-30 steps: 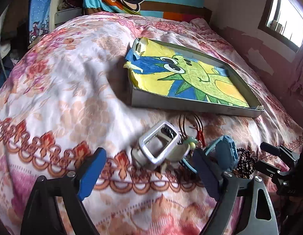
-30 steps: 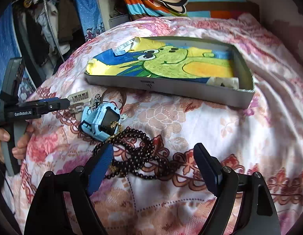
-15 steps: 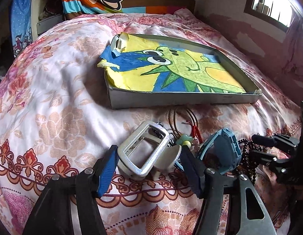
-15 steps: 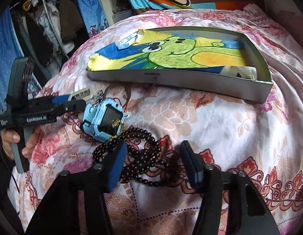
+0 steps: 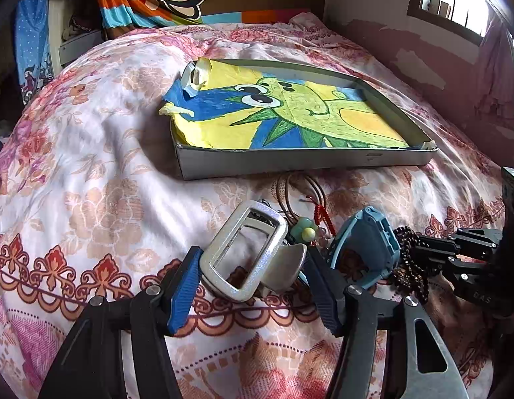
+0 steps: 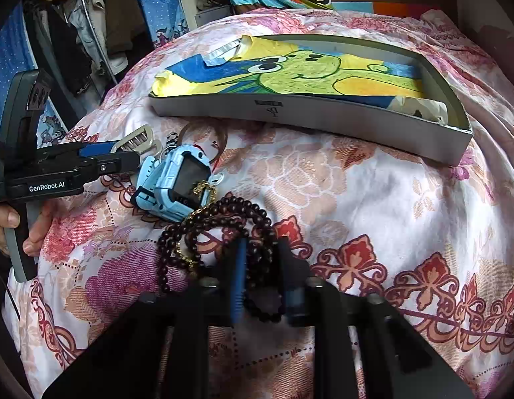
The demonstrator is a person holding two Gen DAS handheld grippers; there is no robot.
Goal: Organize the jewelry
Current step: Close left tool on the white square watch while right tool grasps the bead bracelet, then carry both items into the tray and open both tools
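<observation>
1. Lower centre of the right wrist view: right claw (image 6: 261,277) pinched nearly shut on strands of the dark bead necklace (image 6: 220,229); rest of the loops lying loose on the floral bedspread (image 6: 373,199), trailing toward the left of the frame.
2. Lower centre of the left wrist view: left claw (image 5: 253,286) partly open, fingers (image 5: 185,287) bracketing the silver watch case (image 5: 245,252), left pad touching its rim; firm grip not evident, right pad seemingly just off the tab.
3. Just right of that: blue watch (image 5: 364,249) tilted on its side, necklace beads lying against it, and a gold chain (image 6: 202,188) draped over its face.
4. Just beyond the watches: a green charm (image 5: 305,229) with red and brown cords (image 5: 318,206), lying near the box.
5. Farthest, upper centre: grey box (image 5: 290,163) lined with a dinosaur drawing, likely destination, no jewelry inside yet.
6. Risks, judged from the layout: lifting the necklace could snag the gold chain or drag the blue watch along, given the tangle; only some strands pinched, so loops may slip out; silver case could squirt out of the left claw on soft bedding.
</observation>
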